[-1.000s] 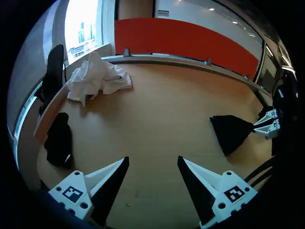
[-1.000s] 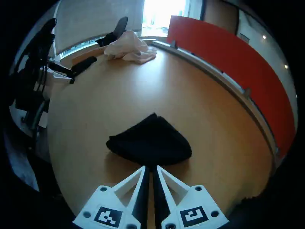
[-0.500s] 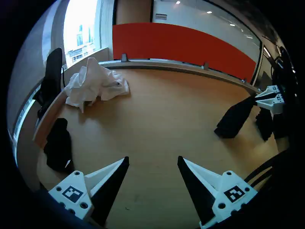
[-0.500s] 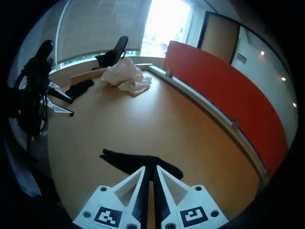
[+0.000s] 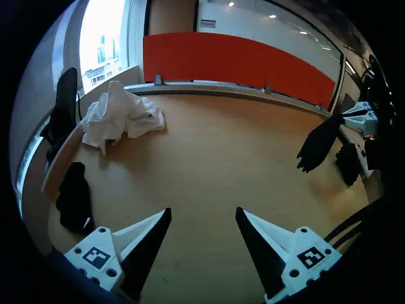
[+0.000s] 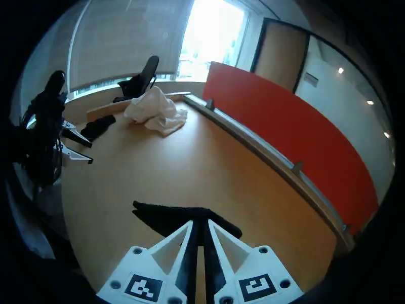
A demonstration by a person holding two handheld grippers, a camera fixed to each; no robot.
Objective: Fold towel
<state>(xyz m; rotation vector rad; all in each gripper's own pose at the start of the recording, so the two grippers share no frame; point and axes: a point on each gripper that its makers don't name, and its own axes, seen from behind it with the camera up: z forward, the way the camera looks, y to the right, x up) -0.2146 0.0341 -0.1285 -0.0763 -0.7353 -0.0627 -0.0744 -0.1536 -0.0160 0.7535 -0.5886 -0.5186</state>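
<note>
Your right tongs (image 6: 200, 223) pinch the black towel (image 5: 318, 143) by one end, so it hangs lengthwise down over the counter (image 5: 217, 152); your left tongs (image 5: 202, 215) gape empty, well apart, facing its free lower end.

The towel (image 6: 172, 215) is seen as plain black. The table (image 5: 217, 147) is shown in light orange-tan wood, and the panel (image 5: 238, 61) at its far edge is coloured bright red. The cloth heap (image 5: 119, 114) is white; the small cloth (image 5: 74, 195) and the chair (image 5: 64, 106) are black. The left gripper (image 5: 202, 210) and right gripper (image 6: 200, 223) are white, with black inner faces and black-and-white square markers.
</note>
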